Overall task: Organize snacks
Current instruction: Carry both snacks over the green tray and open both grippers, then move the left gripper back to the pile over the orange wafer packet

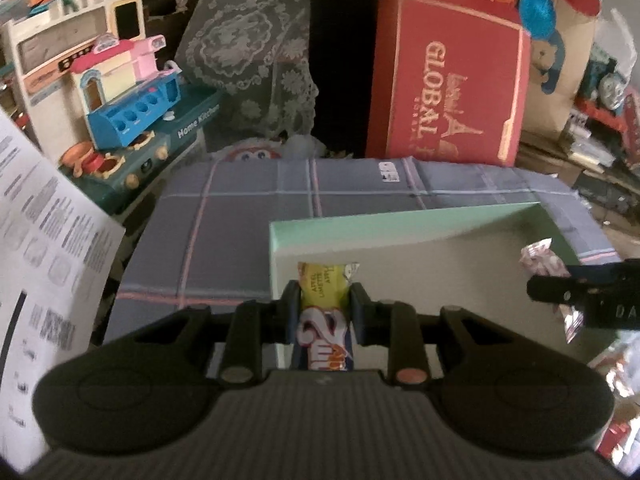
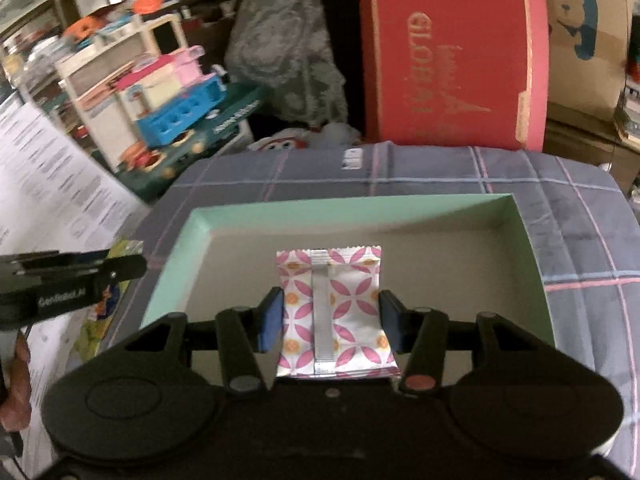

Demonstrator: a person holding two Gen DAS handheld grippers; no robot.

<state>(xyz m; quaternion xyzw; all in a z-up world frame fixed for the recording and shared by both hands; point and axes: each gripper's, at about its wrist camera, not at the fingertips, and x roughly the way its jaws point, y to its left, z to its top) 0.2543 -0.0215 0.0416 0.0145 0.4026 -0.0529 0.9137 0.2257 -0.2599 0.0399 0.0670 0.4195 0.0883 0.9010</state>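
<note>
My left gripper [image 1: 325, 300] is shut on a yellow and blue snack bar [image 1: 325, 312] and holds it over the left edge of a mint-green open box [image 1: 400, 224]. My right gripper [image 2: 331, 312] is shut on a white snack packet with a pink flower pattern [image 2: 344, 300] and holds it over the inside of the same box [image 2: 360, 206]. The right gripper [image 1: 580, 292] with its packet [image 1: 540, 260] shows at the right of the left wrist view. The left gripper [image 2: 72, 276] shows at the left of the right wrist view.
The box sits on a blue-grey plaid cloth [image 1: 224, 224]. A red carton [image 1: 448, 76] stands behind it. Toy kitchen sets [image 1: 120, 92] are stacked at the back left. A printed paper sheet [image 1: 44, 248] lies at the left. Shiny wrappers [image 1: 616, 380] lie at the right.
</note>
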